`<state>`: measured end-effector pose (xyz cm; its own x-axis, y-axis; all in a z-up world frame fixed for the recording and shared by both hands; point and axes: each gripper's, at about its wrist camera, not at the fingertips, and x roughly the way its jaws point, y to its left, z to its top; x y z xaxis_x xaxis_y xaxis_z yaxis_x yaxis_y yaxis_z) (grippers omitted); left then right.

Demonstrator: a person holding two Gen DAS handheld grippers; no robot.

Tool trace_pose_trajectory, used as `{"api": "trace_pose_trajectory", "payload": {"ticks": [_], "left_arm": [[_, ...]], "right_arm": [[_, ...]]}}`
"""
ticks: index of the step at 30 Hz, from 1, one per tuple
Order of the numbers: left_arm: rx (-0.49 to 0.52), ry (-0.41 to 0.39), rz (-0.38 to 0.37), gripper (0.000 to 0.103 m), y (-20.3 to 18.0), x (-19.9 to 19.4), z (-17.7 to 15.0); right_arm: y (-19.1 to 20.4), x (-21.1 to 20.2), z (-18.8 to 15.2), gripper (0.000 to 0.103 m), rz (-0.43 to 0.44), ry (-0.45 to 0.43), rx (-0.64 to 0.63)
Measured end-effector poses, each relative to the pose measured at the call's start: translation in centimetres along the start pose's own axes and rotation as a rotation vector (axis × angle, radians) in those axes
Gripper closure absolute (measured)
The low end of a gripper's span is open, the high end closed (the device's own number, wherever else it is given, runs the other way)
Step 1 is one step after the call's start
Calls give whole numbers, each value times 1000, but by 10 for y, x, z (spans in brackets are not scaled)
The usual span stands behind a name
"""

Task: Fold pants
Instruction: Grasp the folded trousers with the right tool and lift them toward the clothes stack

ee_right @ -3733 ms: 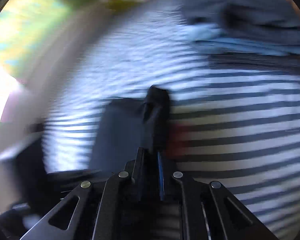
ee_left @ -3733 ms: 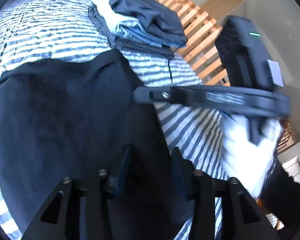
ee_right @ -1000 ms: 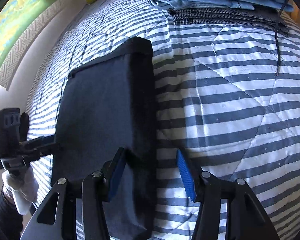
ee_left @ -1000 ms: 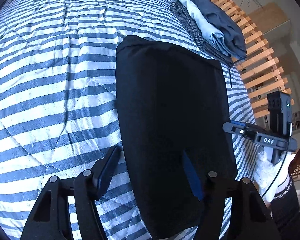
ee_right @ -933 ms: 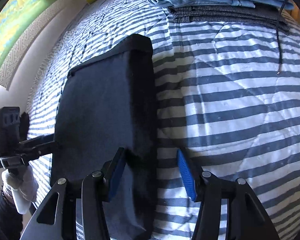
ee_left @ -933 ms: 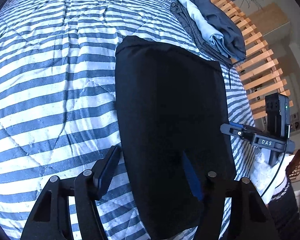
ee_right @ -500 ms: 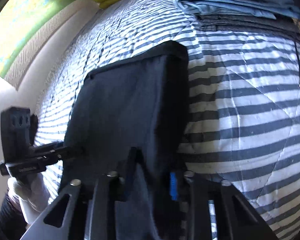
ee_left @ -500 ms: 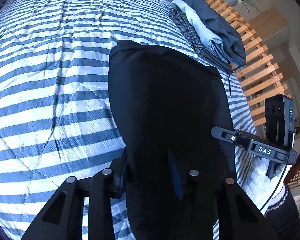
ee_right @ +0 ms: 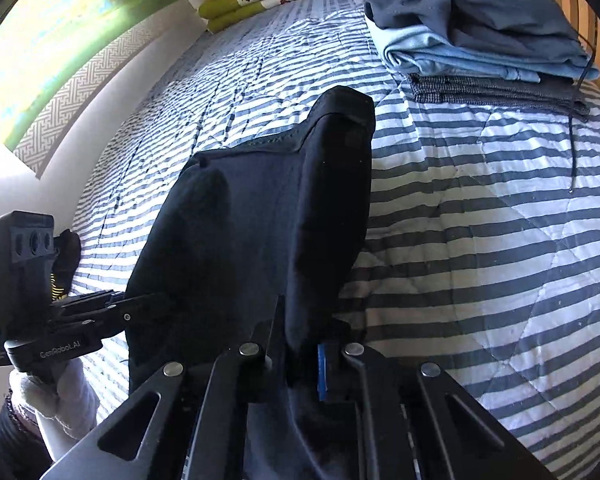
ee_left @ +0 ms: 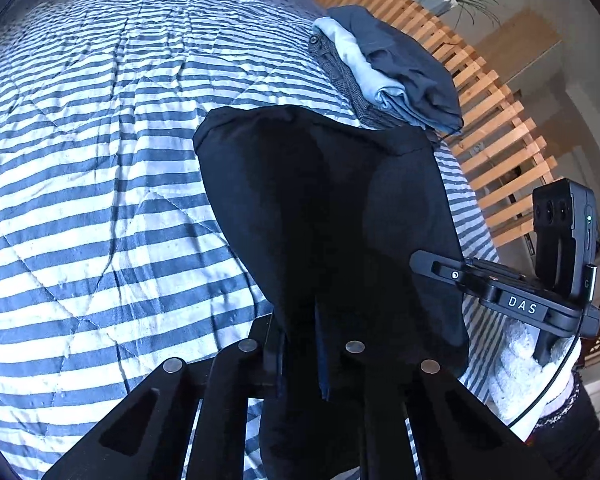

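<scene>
Left gripper (ee_left: 300, 344) and right gripper (ee_right: 302, 356), jaws just closed, each clamp a near corner of the folded black pants (ee_left: 324, 208), lifting that edge off the striped bedspread (ee_left: 100, 160).

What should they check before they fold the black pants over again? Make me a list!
1. Left gripper has hold of the black pants: ok, its jaws have just closed onto the near edge.
2. Right gripper has hold too: ok, jaws just closed, cloth pinched between them.
3. Near edge lifted off the striped quilt: ok, it rises to both grippers.
4. Far end lying flat: not ok, it bunches up at the top.
5. Room ahead on the quilt: ok, bare stripes lie between the pants and the stack of folded clothes.
6. Layers underneath lined up: cannot tell, hidden.
</scene>
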<state>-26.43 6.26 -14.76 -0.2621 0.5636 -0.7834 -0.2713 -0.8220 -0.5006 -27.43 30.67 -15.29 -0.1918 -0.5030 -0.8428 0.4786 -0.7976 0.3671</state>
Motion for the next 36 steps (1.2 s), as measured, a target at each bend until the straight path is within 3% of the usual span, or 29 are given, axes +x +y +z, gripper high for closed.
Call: {"api": "trace_pose_trajectory", "payload": {"ticks": [6, 14, 20, 25, 28, 29, 31, 36], "left_arm": [[-12, 25, -27, 93, -2, 0, -1], [105, -73, -78, 93, -62, -44, 35], [208, -155, -96, 93, -122, -55, 101], [239, -203, -103, 93, -157, -43, 160], [252, -234, -104, 93, -174, -26, 200], [257, -246, -99, 93, -179, -22, 211], [253, -258, -100, 93, -189, -11, 233], [244, -272, -90, 92, -200, 26, 291]], "right_arm": [[-5, -11, -6, 94, -9, 12, 27], [10, -90, 17, 94, -52, -138, -4], [4, -145, 61, 94, -139, -259, -41], [-8, -165, 116, 94, -206, -346, -35], [-23, -170, 149, 94, -252, -380, -29], [-26, -171, 157, 94, -321, -415, 55], [-38, -169, 180, 94, -352, -431, 54], [-76, -165, 230, 94, -372, -454, 67]]}}
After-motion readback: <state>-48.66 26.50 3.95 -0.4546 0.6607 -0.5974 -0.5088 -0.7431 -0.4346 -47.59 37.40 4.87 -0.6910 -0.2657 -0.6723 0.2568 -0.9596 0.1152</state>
